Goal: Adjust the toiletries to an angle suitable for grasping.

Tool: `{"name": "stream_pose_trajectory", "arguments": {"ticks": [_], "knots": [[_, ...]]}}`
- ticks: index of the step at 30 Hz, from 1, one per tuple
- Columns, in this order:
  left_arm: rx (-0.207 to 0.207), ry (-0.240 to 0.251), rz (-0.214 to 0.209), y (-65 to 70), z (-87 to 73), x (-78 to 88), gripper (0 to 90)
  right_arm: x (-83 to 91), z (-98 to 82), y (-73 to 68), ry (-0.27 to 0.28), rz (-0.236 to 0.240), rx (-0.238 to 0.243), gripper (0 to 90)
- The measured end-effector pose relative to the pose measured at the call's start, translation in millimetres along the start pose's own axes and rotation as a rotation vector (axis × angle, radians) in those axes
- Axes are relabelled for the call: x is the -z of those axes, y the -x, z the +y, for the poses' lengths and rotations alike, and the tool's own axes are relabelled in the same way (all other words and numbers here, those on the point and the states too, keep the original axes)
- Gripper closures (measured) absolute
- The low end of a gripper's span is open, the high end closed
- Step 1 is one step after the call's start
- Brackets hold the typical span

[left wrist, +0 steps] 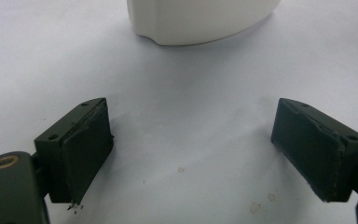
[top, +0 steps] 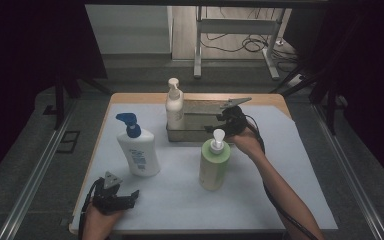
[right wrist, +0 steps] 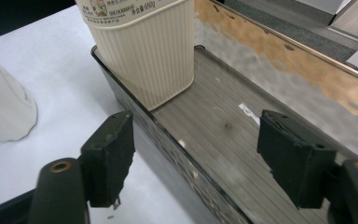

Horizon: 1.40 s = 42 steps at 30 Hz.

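At the near edge of the white-covered table point(top: 180, 200), the person's left hand point(top: 97, 220) rests low, holding the left gripper point(top: 122, 199) level just above the sheet; its jaws stand wide apart with nothing between them, and the rounded base of the white pump bottle with a blue pump head point(top: 139, 150) lies just ahead of them. Farther in, the pale green pump bottle with a white pump head point(top: 215, 165) stands upright near the table's middle. Beside and just behind it, the right forearm stretches diagonally from the near right, and the right hand point(top: 247, 142) holds the right gripper point(top: 225, 122) over the near rim of the shallow grey metal tray point(top: 200, 136). Its jaws are parted and straddle that rim, gripping nothing. The cream ribbed pump bottle point(top: 175, 107) stands upright inside the tray at its left end, a little beyond the jaws and apart from them.
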<state>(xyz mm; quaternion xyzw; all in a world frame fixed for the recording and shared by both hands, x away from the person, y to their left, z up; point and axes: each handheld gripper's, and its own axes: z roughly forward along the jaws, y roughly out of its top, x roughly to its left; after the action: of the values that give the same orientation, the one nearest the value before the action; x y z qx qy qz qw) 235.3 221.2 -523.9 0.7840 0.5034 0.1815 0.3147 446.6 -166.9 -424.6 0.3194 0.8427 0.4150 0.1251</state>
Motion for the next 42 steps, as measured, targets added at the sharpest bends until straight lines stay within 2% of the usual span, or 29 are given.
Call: {"name": "stream_pose_trajectory", "arguments": {"ticks": [11, 19, 30, 35, 42], "knots": [[-0.002, 0.000, 0.001, 0.0, 0.0, 0.0, 11.7, 22.5, -17.8, 2.3, 0.003, -0.020, -0.006, 22.1], [0.000, 0.000, 0.000, 0.0, 0.0, 0.0, 11.7, 32.5, -30.4, 3.1, 0.007, -0.028, -0.009, 18.1], [-0.002, 0.000, 0.001, 0.0, 0.0, 0.0, 11.7, 49.1, -49.0, 8.9, -0.020, -0.052, 0.005, 13.6], [-0.002, 0.000, 0.001, 0.0, 0.0, 0.0, 11.7, 57.6, -59.2, 11.8, -0.045, -0.034, -0.002, 9.7], [-0.002, 0.000, 0.001, 0.0, 0.0, 0.0, 11.7, 70.9, -72.0, 7.7, -0.041, -0.029, 0.005, 4.1]]}}
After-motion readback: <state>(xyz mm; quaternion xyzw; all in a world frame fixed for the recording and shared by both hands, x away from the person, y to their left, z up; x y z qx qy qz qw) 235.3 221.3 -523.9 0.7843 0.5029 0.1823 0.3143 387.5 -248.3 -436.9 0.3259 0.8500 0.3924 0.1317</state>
